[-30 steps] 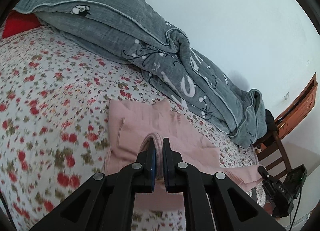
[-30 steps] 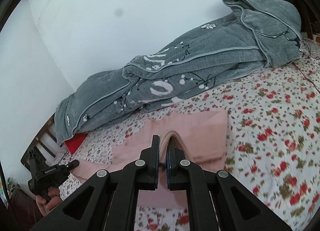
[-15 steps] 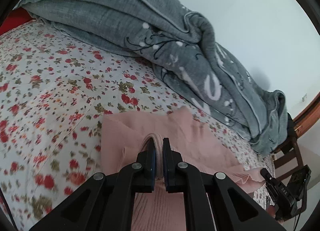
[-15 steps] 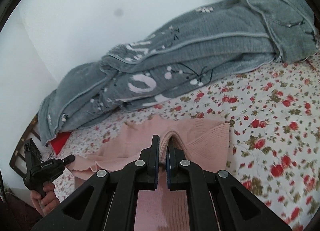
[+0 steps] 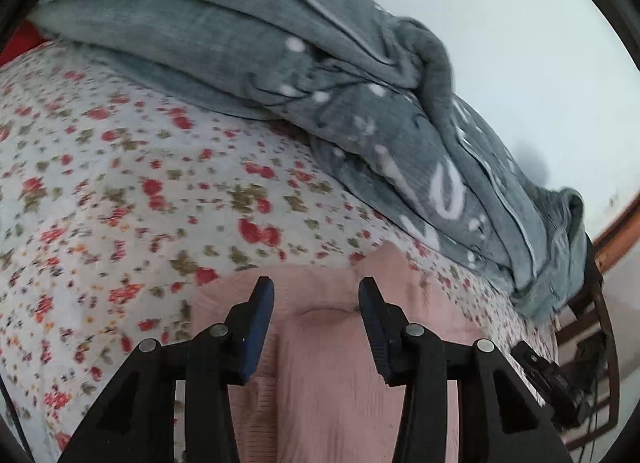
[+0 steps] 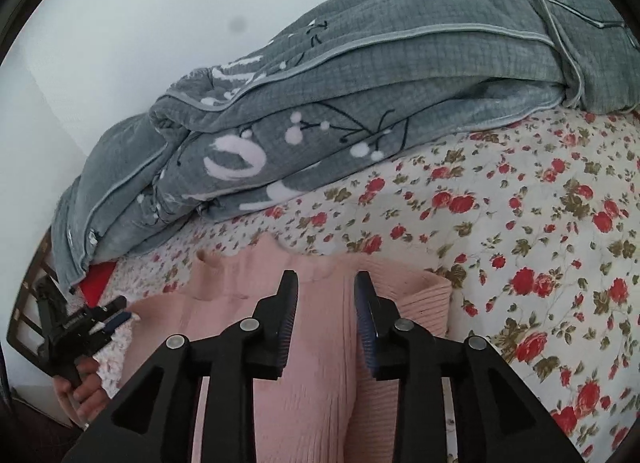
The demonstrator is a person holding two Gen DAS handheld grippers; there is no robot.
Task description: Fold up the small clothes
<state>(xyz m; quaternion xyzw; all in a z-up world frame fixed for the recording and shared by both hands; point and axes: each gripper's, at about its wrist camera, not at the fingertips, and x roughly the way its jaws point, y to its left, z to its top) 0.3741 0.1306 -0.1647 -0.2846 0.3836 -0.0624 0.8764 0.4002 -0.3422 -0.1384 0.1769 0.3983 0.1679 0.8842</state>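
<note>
Pink knit: the pink garment [image 5: 332,383] lies flat on the floral bedsheet [image 5: 120,203], ribbed, with a folded layer on top and a ribbed hem at its right edge in the right wrist view.
Left gripper [image 5: 316,303]: jaws spread partway, having just been opening; the cloth lies below and between the fingers, with nothing pinched. A small raised crease sits in the gap.
Right gripper [image 6: 325,297]: jaws also partway apart, just opened; the garment lies beneath them, and the pads do not press on it.
Garment's place: near the front edge of the bed, apart from the grey quilt [image 6: 360,103] heaped along the wall.
Left hand [image 6: 80,387]: seen in the right wrist view, gripping the handle of its tool beside the garment's far end.
</note>
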